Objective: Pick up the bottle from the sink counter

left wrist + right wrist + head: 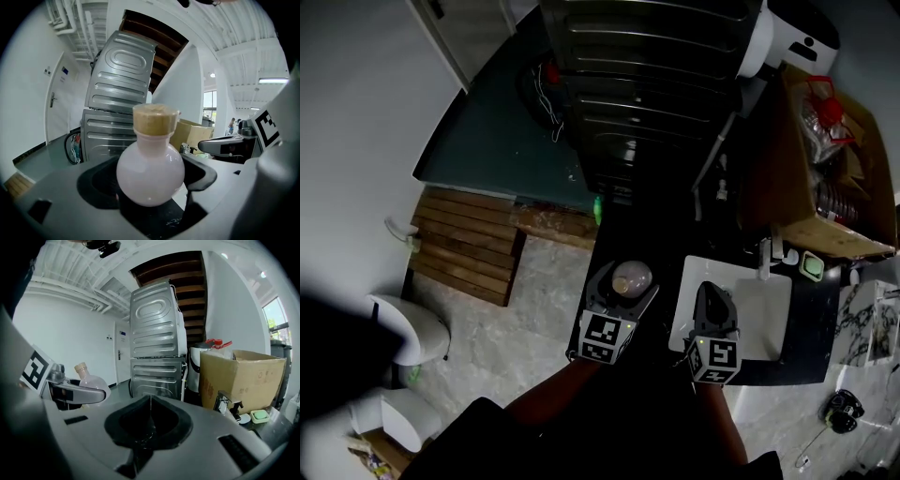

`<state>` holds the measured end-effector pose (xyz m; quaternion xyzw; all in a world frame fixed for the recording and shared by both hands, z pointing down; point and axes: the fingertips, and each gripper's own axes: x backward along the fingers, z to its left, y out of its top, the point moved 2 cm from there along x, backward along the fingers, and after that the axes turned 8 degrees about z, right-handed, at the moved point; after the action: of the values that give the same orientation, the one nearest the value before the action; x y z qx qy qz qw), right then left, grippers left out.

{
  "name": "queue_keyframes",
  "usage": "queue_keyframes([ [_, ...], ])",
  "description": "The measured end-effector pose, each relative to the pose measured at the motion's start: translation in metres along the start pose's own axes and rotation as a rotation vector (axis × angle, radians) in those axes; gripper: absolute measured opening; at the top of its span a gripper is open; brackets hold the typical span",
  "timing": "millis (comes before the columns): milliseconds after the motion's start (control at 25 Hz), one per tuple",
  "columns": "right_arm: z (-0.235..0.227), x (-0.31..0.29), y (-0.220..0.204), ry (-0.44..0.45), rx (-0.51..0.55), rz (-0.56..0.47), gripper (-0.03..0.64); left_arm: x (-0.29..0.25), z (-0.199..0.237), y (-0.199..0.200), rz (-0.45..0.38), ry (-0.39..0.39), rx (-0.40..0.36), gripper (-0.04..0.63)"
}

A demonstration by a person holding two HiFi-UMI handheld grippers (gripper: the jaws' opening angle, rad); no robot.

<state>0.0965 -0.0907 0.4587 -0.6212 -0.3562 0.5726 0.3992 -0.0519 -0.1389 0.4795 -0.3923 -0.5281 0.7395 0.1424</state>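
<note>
The bottle (pixel 150 174) was no longer on the counter (pixel 817 330): it sat upright between the jaws of the left gripper (pixel 621 292), held in the air to the left of the sink (pixel 771 328). The jaws were clamped on its round belly, low down, with the tan cap (pixel 155 119) and short neck standing free above them. The bottle was pale pink and cloudy, with a smooth, shiny wall. I could not tell whether it was glass or plastic, so I would treat it as fragile. I judged it light, because it is small against the gripper, though I could not see whether anything was inside. A round, smooth body is slippery for 2 flat jaws and can roll or pop out upward if it is squeezed off its widest part. The hold around the middle of the belly looked right to me; the neck under the cap would be the other possible place. The right gripper (pixel 149 420) had its jaws together with nothing between them, and it hung over the sink beside the left one. Both forearms reached forward from the person, close together and almost parallel, and the 2 grippers pointed ahead toward the 2 stacked metal machines (pixel 155 352).
</note>
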Motion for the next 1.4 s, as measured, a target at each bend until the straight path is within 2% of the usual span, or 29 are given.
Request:
queue_keyframes([
  [320, 0.000, 0.026, 0.006, -0.060, 0.005, -0.021, 0.040, 0.016, -0.016, 0.007, -0.028, -0.037, -0.001, 0.383],
  [840, 0.005, 0.042, 0.000, 0.009, -0.006, -0.018, 0.038, 0.029, -0.041, 0.003, -0.036, -0.023, -0.013, 0.383],
  [1080, 0.005, 0.045, 0.006, 0.006, 0.021, -0.073, 0.038, 0.027, -0.045, 0.007, -0.050, -0.013, -0.041, 0.383],
  [1400, 0.008, 0.045, 0.011, 0.018, 0.027, -0.093, 0.038, 0.030, -0.047, 0.012, -0.065, -0.008, -0.051, 0.383],
])
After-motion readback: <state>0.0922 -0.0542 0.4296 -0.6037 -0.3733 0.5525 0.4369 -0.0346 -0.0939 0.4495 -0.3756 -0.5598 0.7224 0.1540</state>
